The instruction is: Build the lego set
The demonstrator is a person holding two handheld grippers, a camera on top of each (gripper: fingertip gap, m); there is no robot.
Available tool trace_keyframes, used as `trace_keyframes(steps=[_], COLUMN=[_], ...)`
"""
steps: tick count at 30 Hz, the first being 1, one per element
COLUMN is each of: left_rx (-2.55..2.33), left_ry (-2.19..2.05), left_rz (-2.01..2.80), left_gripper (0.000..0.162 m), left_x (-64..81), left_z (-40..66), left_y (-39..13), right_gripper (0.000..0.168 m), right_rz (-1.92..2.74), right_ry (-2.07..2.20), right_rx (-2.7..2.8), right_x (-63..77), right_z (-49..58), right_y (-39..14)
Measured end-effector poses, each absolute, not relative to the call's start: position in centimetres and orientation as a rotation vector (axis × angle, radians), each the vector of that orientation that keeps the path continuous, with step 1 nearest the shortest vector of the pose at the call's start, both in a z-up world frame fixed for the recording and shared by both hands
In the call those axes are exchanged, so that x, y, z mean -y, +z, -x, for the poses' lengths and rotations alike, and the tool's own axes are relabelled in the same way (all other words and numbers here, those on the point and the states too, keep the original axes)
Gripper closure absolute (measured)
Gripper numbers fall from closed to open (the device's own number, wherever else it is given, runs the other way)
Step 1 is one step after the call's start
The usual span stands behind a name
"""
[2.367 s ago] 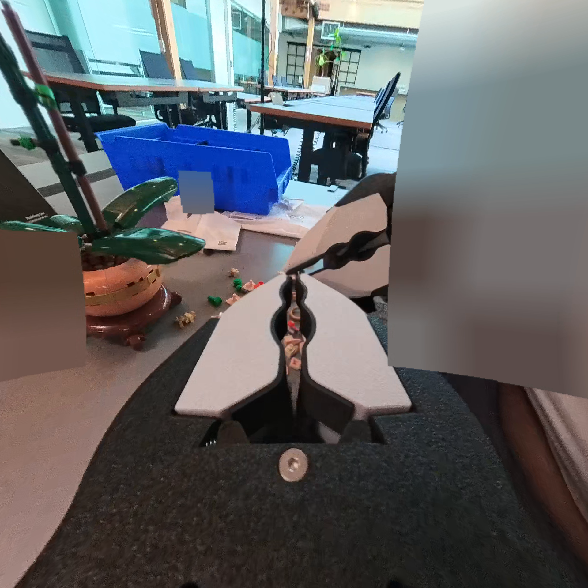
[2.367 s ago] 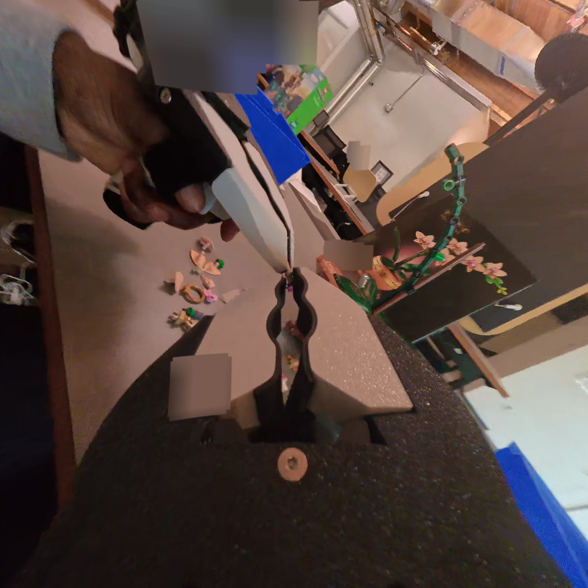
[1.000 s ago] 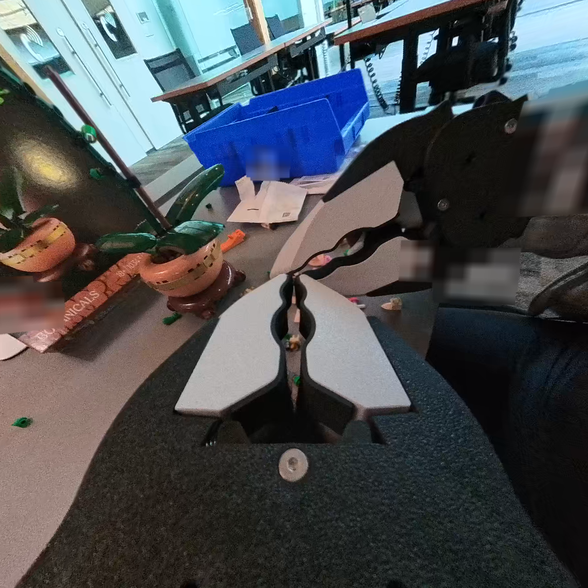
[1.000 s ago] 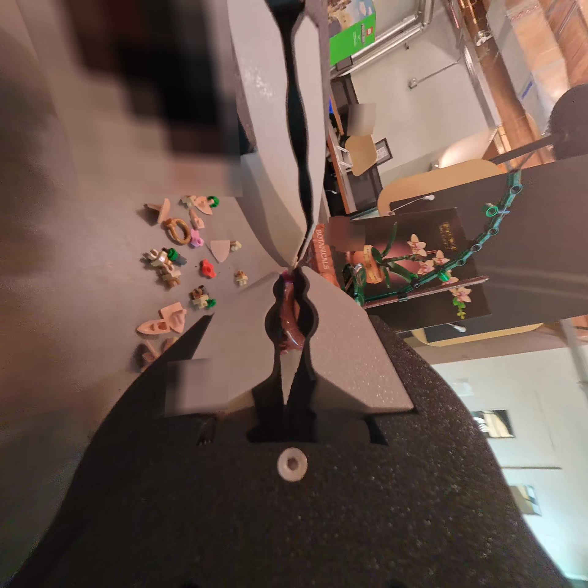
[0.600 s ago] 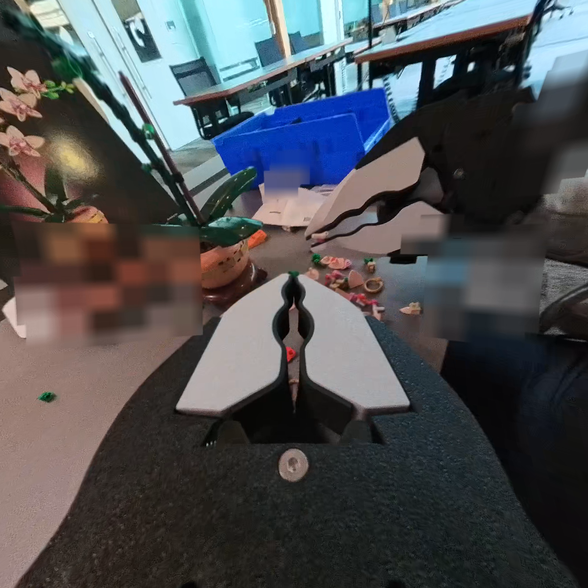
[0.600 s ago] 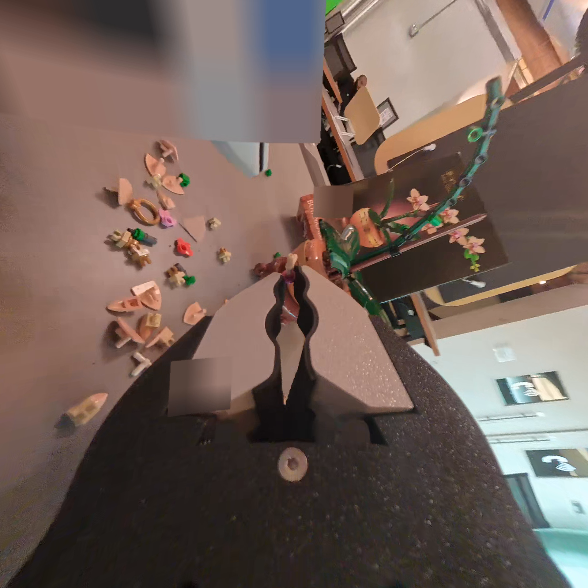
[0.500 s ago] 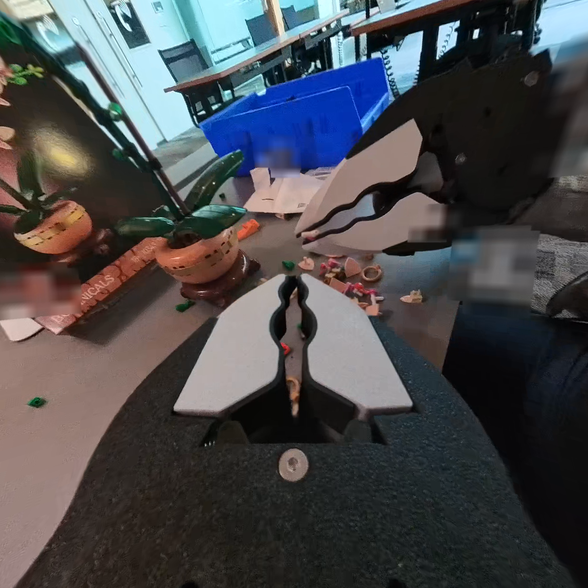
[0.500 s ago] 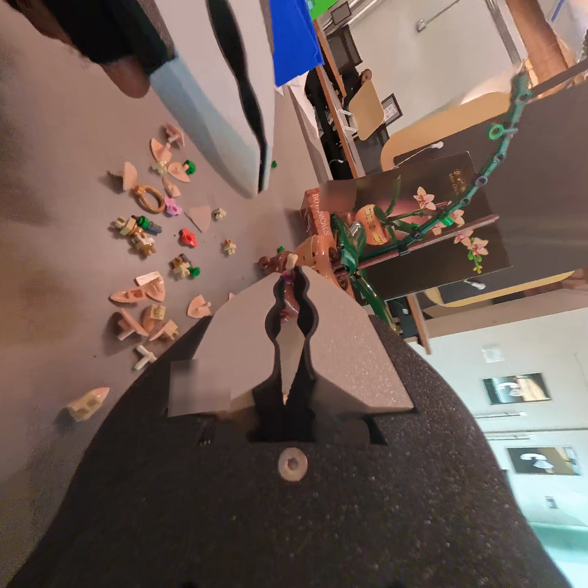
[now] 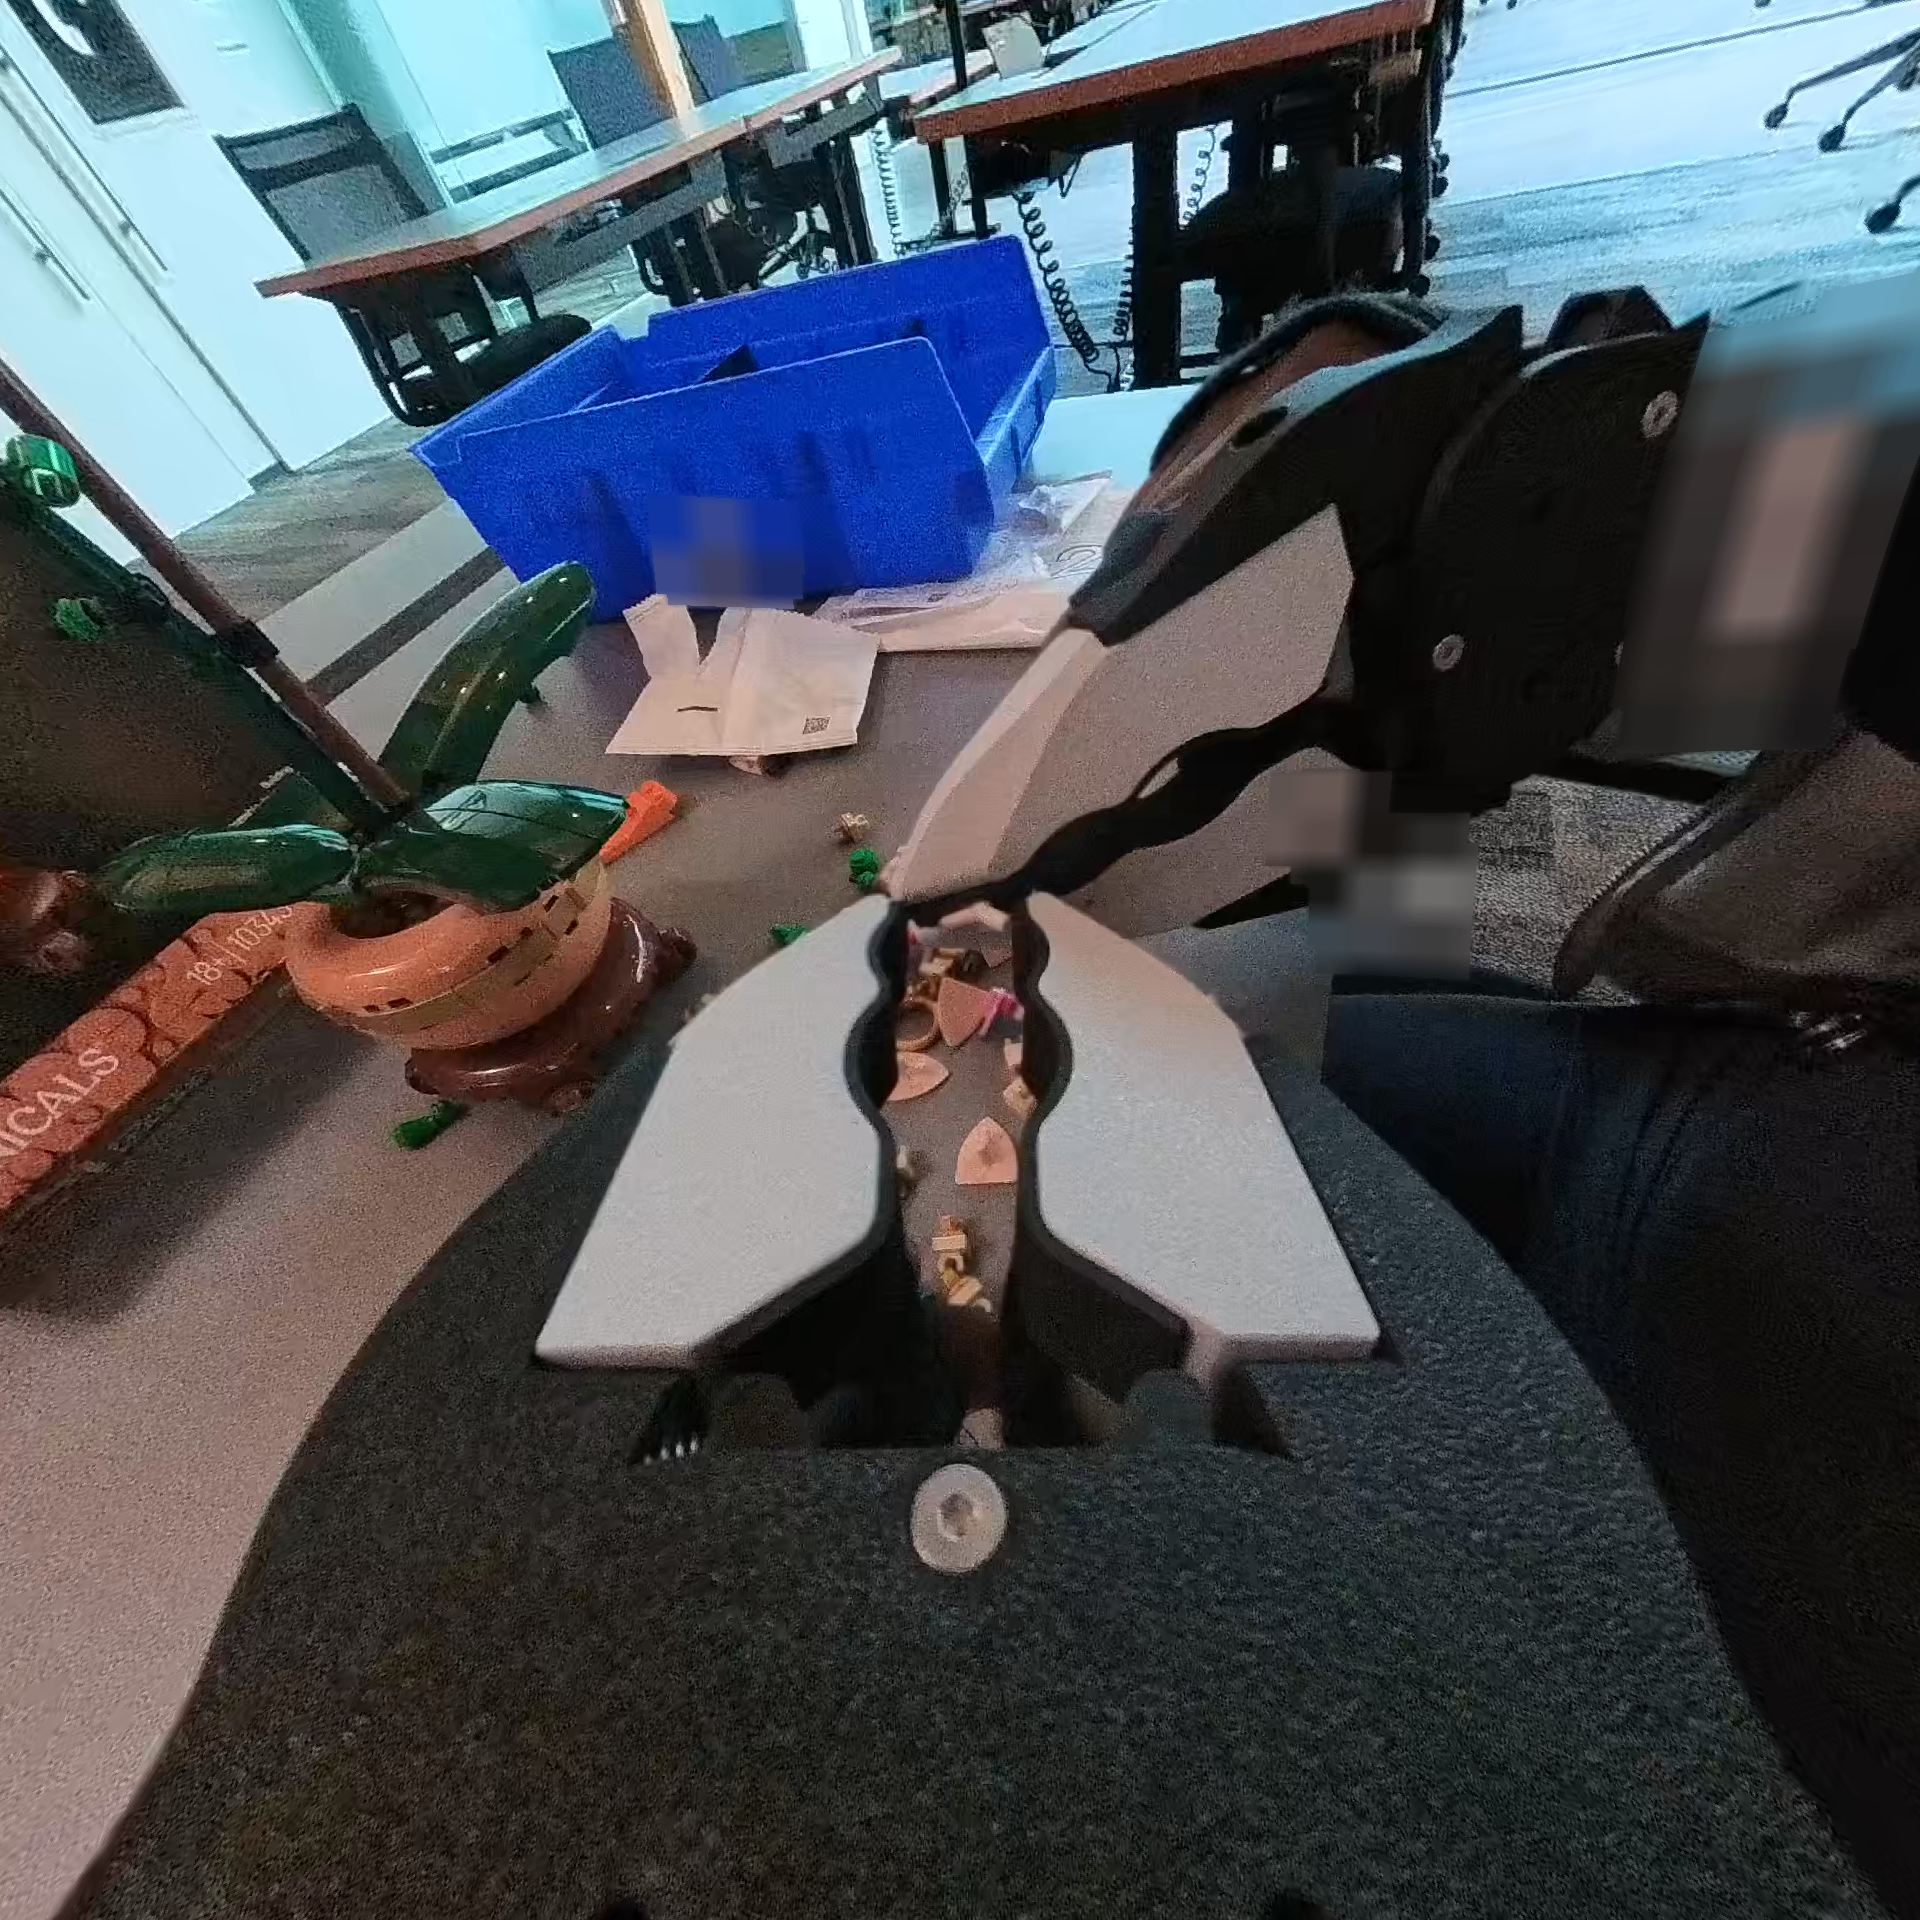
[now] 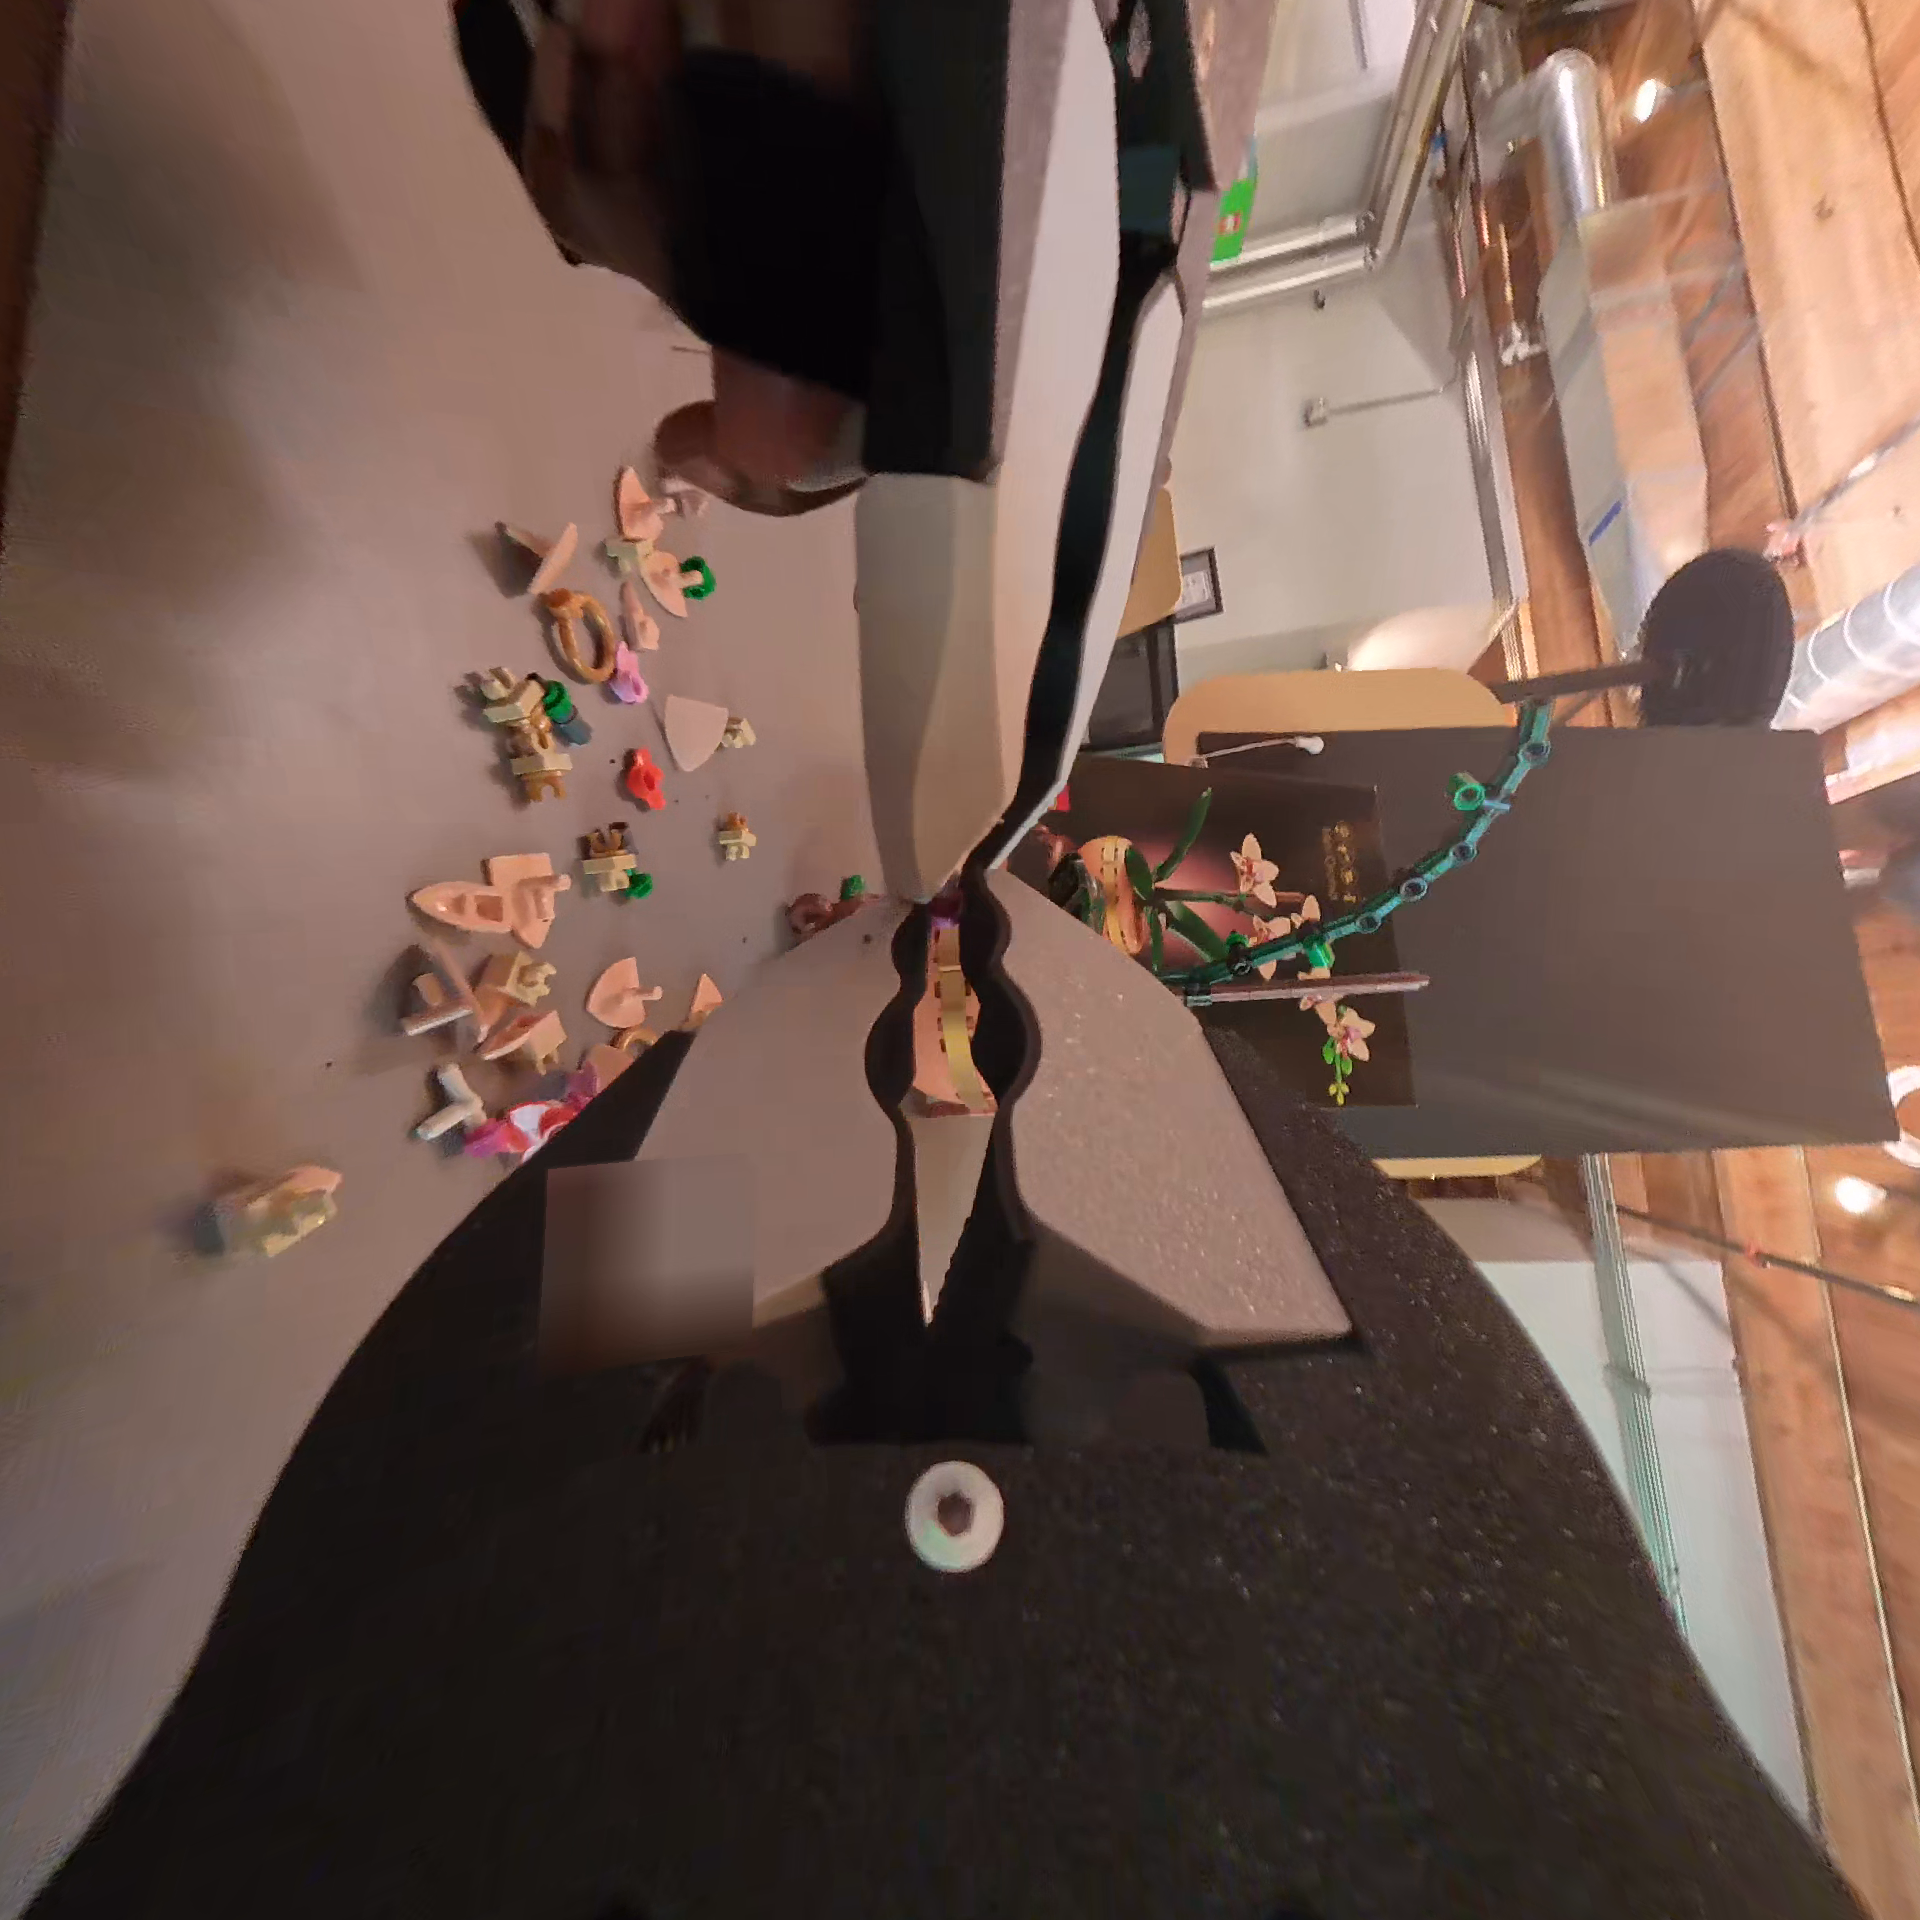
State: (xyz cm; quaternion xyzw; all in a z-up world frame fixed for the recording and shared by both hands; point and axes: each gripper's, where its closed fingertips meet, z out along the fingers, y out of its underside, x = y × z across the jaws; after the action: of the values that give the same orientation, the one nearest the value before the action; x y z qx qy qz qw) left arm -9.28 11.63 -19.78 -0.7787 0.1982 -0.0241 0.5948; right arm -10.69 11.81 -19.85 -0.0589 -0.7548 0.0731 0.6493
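My left gripper [image 9: 958,909] is slightly open and hovers over loose tan, pink and green lego pieces [image 9: 956,1023] on the grey table. My right gripper [image 9: 894,888] comes in from the right, and its tip meets my left fingertips. In the right wrist view, my right gripper [image 10: 948,906] is shut on a small pink piece [image 10: 945,908], and the left gripper [image 10: 951,878] points down onto it. The built lego orchid pot [image 9: 457,945] with green leaves stands to the left. A green stem [image 10: 1455,862] arches above it.
The dark set box [image 9: 104,1060] stands behind the pot. A blue bin [image 9: 748,468] and white paper bags [image 9: 748,696] lie farther back, with an orange tool [image 9: 644,805] near them. A person's leg [image 9: 1610,1247] is at the table's right edge. Both grippers' tips are roughly 12 cm from the built lego orchid pot [image 9: 457,945].
My left gripper has opened a little. Half a second ago the two grippers were apart; now their tips meet over the loose pieces.
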Motion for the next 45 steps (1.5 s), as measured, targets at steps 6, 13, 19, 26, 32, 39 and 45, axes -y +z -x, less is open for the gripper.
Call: trace_keyframes(steps=[6, 13, 19, 26, 32, 39, 45], left_rx=[-0.546, -0.544, -0.503, -0.595, -0.694, -0.566, -0.379], left_ry=[-0.097, 0.015, 0.032, 0.195, 0.013, 0.234, 0.038], left_rz=[1.841, 1.787, 1.769, 1.721, 1.653, 1.736, 1.763], left_gripper=[0.151, 0.161, 0.161, 0.162, 0.162, 0.162, 0.138], left_x=[-11.2, -11.7, -11.5, -10.6, -9.1, -9.8, -12.0], left_z=[8.5, 8.8, 9.1, 9.2, 5.1, 11.7, 10.7], left_y=[-20.5, -21.0, -21.3, -21.0, -19.6, -19.7, -19.9], right_gripper=[0.163, 0.163, 0.164, 0.164, 0.167, 0.168, 0.168], right_rz=[-0.011, 0.007, 0.125, 0.201, 0.388, 0.599, 0.51], right_ry=[0.131, 0.069, 0.107, 0.192, -0.019, 0.467, 0.292], right_rx=[1.774, 1.808, 1.782, 1.771, 1.85, 1.799, 1.769], right_x=[-11.5, -12.2, -12.2, -11.4, -15.6, -14.9, -14.6], right_z=[10.0, 10.6, 11.0, 11.4, 12.9, 12.2, 12.7], right_y=[-20.6, -21.1, -21.5, -21.3, -24.0, -22.0, -21.4])
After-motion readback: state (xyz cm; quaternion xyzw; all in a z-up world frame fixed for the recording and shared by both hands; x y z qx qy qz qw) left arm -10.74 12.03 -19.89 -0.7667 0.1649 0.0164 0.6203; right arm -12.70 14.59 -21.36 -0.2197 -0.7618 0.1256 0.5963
